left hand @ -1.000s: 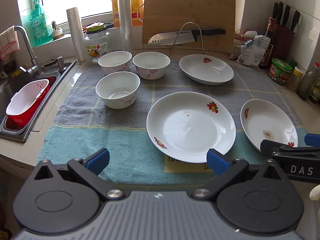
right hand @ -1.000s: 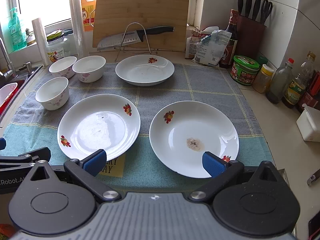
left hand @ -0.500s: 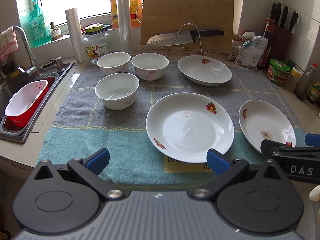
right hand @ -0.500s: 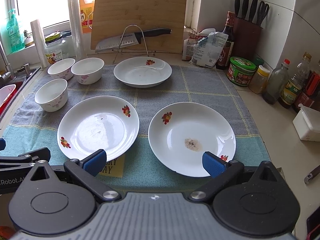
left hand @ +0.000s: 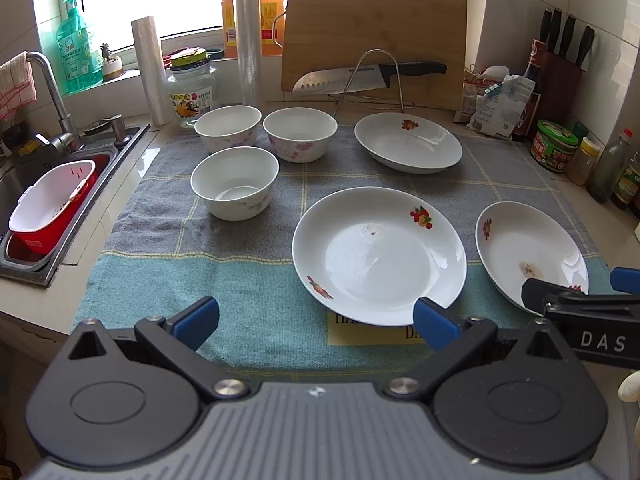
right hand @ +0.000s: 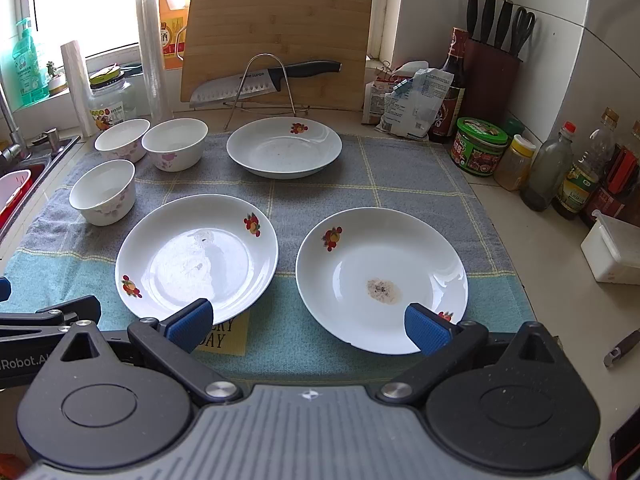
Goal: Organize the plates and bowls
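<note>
Three white plates and three white bowls sit apart on a grey and teal towel [right hand: 420, 168] spread over the kitchen counter. The left gripper [left hand: 316, 316] hovers low over the towel's near edge with its blue-padded fingers [left hand: 196, 314] spread wide and nothing between them; the near-left plate [left hand: 380, 256], marked with fruit prints, lies just ahead, its near rim close to the right-hand pad, though whether they touch cannot be told. The right gripper [right hand: 306, 324] is likewise wide open and empty, and the plate with a brown smear [right hand: 382, 278] lies ahead, its near rim by the right pad, while the near-left plate's rim sits by the left pad. The third plate [right hand: 284, 152] rests farther back, in front of a wire rack holding a knife [right hand: 266, 80] against a bamboo cutting board [right hand: 278, 40]. The nearest bowl [left hand: 235, 183] stands left of the plates, with the two back bowls [left hand: 228, 128] [left hand: 300, 134] side by side behind it, near a glass jar [left hand: 192, 94].
</note>
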Available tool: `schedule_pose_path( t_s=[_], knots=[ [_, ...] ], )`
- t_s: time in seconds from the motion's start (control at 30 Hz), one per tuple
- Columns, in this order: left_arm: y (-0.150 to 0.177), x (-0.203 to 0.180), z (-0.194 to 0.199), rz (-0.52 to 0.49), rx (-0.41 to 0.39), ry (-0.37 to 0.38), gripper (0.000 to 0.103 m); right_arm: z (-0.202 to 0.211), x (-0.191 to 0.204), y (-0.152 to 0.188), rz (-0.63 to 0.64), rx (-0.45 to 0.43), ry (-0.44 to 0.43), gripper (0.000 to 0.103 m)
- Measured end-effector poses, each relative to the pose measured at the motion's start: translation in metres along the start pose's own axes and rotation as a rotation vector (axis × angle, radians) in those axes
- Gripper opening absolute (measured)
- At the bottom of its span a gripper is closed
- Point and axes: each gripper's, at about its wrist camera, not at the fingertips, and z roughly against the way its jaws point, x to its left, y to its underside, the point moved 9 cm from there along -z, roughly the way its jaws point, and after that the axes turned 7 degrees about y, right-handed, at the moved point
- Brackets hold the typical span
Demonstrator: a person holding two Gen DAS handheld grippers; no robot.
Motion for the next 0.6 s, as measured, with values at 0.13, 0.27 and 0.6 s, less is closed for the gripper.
schedule_pose_path(
  t_s=[0.13,0.27,0.6],
  knots=[
    [0.0001,-0.0001,0.0000,0.000,-0.001,0.000,0.102,0.0003,-0.0001,-0.0001,0.000,-0.001,0.001,0.103],
    [0.0004,-0.0005,-0.0001,0.000,0.000,0.000,0.102,0.0004,-0.0001,-0.0004,0.001,-0.003,0.003,0.103],
    [-0.0021,-0.0011,-0.0008,-0.002,-0.001,0.008,0.102,0.0012,0.0023,-0.0031,0.003,-0.007,0.016,0.103]
  ],
)
